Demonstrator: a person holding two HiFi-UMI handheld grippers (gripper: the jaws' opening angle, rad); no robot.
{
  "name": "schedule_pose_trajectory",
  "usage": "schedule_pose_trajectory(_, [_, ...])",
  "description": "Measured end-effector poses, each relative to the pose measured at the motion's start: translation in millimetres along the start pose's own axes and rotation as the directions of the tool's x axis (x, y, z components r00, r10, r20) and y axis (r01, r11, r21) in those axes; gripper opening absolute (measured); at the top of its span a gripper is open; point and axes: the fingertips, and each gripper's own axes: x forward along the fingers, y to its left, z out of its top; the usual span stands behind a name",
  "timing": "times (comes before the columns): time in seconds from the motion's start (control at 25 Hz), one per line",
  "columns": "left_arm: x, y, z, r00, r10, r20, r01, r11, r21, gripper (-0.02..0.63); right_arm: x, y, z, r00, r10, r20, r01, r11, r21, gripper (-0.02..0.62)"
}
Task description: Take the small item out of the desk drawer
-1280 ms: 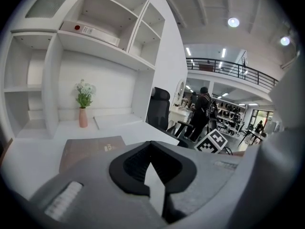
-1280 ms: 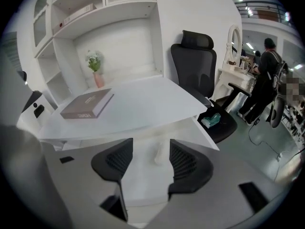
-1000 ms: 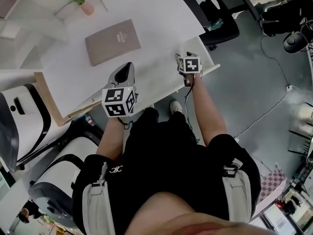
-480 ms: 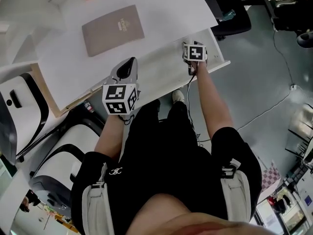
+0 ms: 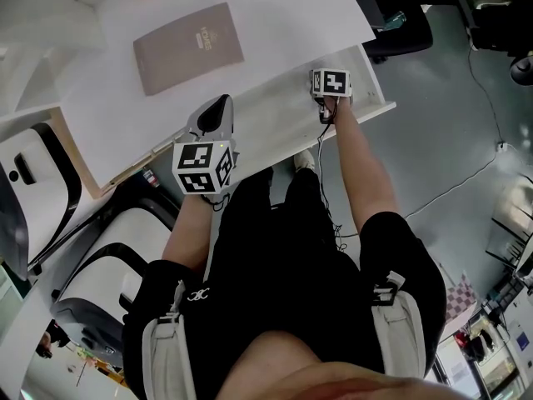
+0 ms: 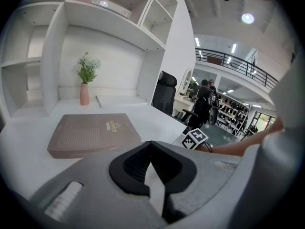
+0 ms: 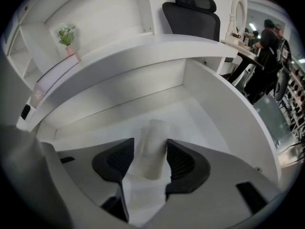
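Note:
The desk drawer [image 5: 372, 107] stands pulled out at the white desk's right end. My right gripper [image 7: 150, 149] reaches into it, its marker cube [image 5: 331, 82] showing over the drawer in the head view. In the right gripper view a small pale cylindrical item [image 7: 151, 149] sits between the two dark pads, which press on both its sides. My left gripper [image 6: 151, 149] hovers over the desk's front edge, left of the drawer, with its jaws shut and nothing in them. It points toward a brown book [image 6: 93, 134].
The brown book [image 5: 188, 47] lies flat on the desk top [image 5: 275, 23]. A pink vase with a plant [image 6: 85, 92] stands at the back under white shelves. A black office chair [image 5: 391, 23] is right of the desk, a white chair [image 5: 33, 198] to its left. People stand far off.
The head view has tipped a little, so the desk sits higher in the picture. Both grippers keep nearly the same places against the desk and drawer.

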Motion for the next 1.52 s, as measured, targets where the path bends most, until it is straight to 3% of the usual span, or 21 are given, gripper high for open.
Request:
schedule_pose_trajectory(0.08, [0.1,-2.4,-1.2,1.0,-0.004,-0.002,0.004,1.0,0.002,0.014,1.3,-1.3,-3.0,1.0,-0.003,-0.007,0.003,1.0,0.0,0.162])
schedule_pose_trajectory(0.24, [-1.2,-7.3,-0.4,1.0,-0.011,0.001,0.011,1.0,0.009,0.014,0.4,-3.7,-4.7,1.0,0.01,-0.012,-0.01,1.0,0.002,0.13])
schedule_pose_trajectory(0.44, [-8.1,-12.4,4.3,1.0,-0.019,0.018,0.018,1.0,0.017,0.014,-21.7,-1.9,5.1,0.999,0.022,0.038,-0.022,1.0,-0.009,0.123])
schedule_pose_trajectory(0.64, [-13.2,-22.7,9.1,0.999,-0.034,0.036,0.033,0.999,0.023,0.014,-58.3,2.1,6.8,0.996,0.045,0.071,-0.052,0.993,0.108,0.121])
schedule_pose_trajectory(0.88, [-19.0,-49.2,20.9,0.995,-0.073,0.068,0.07,0.996,0.047,0.014,-117.0,-4.1,19.8,0.976,0.039,0.214,-0.07,0.988,0.138,0.12])
schedule_pose_trajectory(1.08, [-34.4,-76.6,30.1,0.992,-0.098,0.08,0.093,0.993,0.074,0.014,-187.5,-0.9,33.1,0.914,0.066,0.399,-0.125,0.985,0.123,0.12])
schedule_pose_trajectory(1.32, [-39.3,-112.6,67.8,0.975,-0.165,0.146,0.143,0.979,0.146,0.014,-275.4,-6.5,59.3,0.811,0.031,0.584,-0.09,0.993,0.073,0.117])
schedule_pose_trajectory(1.52, [-53.2,-146.4,101.5,0.958,-0.221,0.18,0.177,0.957,0.23,0.014,-361.6,6.1,75.7,0.682,0.042,0.73,-0.045,0.999,-0.015,0.114])
